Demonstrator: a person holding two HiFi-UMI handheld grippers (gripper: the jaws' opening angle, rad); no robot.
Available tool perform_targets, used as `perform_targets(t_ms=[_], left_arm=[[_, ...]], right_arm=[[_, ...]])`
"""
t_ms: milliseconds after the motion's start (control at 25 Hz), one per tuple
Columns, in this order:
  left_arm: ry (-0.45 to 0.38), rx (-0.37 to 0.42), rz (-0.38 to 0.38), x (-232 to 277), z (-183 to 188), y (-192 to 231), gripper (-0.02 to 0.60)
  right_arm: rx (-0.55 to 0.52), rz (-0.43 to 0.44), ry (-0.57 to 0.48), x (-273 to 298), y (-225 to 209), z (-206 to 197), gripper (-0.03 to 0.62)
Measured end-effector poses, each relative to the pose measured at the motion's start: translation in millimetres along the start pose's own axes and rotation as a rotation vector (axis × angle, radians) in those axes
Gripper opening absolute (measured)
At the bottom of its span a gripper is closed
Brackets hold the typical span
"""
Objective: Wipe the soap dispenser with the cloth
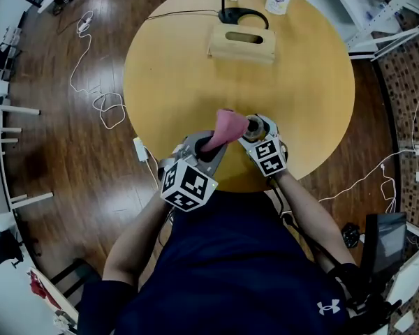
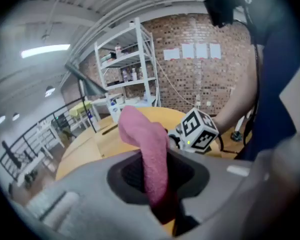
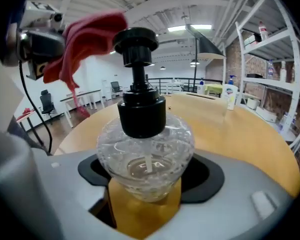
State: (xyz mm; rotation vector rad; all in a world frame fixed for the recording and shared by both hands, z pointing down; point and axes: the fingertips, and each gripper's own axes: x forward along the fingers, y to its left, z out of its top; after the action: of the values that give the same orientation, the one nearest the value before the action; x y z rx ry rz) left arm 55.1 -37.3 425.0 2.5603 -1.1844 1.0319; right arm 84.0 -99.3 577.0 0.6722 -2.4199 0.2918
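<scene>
Head view, centre: left tool point(image 1: 209, 151) clamps the pink cloth point(image 1: 223, 127), right tool point(image 1: 259, 129) grips the glass soap dispenser point(image 3: 145, 151) at the counter's point(image 1: 304, 72) near edge. Wiping seems about to start; next, press the cloth onto the glass.

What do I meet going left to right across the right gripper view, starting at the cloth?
pink cloth, held up at the upper left → soap dispenser, close in the middle → black lamp pole → white bottle at the table's far edge → white shelf unit
</scene>
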Motion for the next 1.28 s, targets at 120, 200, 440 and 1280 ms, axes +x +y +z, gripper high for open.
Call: perform_targets(t_ms=[120,200,440,1280], left_arm=[[0.042,0.303,-0.004,19,34,-28,0.078],[0.119,0.551,0.008,38,41,-43,0.077],[0.199,0.449,0.001,71,26,-23,0.069],[0.049,0.042,-0.087,65,18,3,0.069]], right_arm=[[-0.085,0.07,0.007,-4,16,4,0.374],[-0.11,0.097,0.006,-6,26,6,0.374],[-0.14,0.124,0.035,-2,36,4,0.374],[-0.054,0.053,0.09,-5,28,-10,0.374]])
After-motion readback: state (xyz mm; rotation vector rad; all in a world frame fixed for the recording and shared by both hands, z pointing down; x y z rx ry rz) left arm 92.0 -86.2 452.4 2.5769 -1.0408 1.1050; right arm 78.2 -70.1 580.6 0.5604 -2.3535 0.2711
